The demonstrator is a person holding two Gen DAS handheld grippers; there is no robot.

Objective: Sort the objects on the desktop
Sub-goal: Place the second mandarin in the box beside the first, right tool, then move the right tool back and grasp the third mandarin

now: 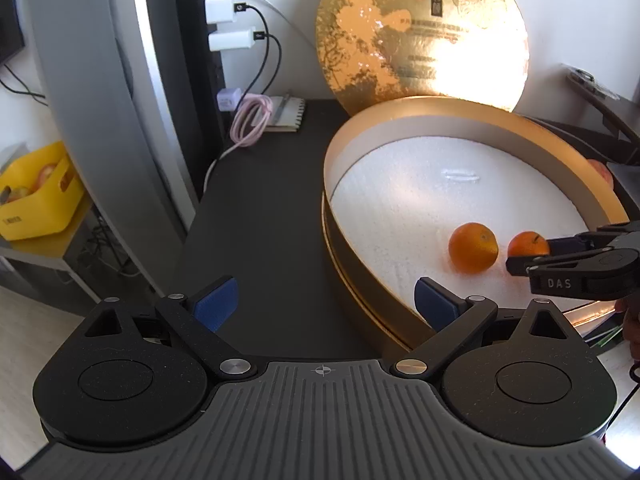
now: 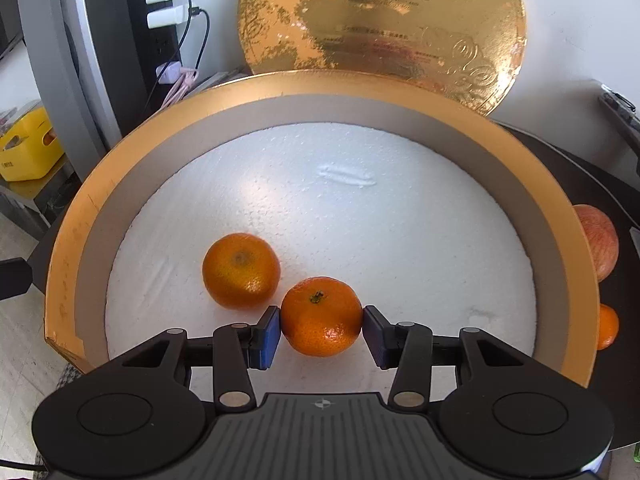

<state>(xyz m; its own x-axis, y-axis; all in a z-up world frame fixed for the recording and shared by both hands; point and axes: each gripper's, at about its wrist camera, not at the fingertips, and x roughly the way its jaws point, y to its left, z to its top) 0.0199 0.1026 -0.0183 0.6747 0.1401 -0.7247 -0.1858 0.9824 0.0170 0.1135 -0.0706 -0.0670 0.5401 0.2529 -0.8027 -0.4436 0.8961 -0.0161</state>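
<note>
A round gold box (image 2: 120, 184) with a white foam floor stands on the black table (image 1: 260, 220). Two tangerines are inside it. My right gripper (image 2: 321, 336) is shut on the nearer tangerine (image 2: 322, 316), with a blue pad touching each side, low over the foam. The other tangerine (image 2: 240, 270) lies free just to its left. In the left wrist view the right gripper (image 1: 526, 252) reaches in from the right with its tangerine (image 1: 527, 242), beside the free tangerine (image 1: 473, 247). My left gripper (image 1: 326, 308) is open and holds nothing, straddling the box's (image 1: 360, 280) left rim.
The gold lid (image 1: 420, 32) leans on the wall behind the box. An apple (image 2: 598, 244) and another tangerine (image 2: 607, 326) lie outside the box at the right. A pink cable (image 1: 250, 120) and notebook (image 1: 286, 114) sit back left. A yellow basket (image 1: 36, 196) stands on a lower shelf.
</note>
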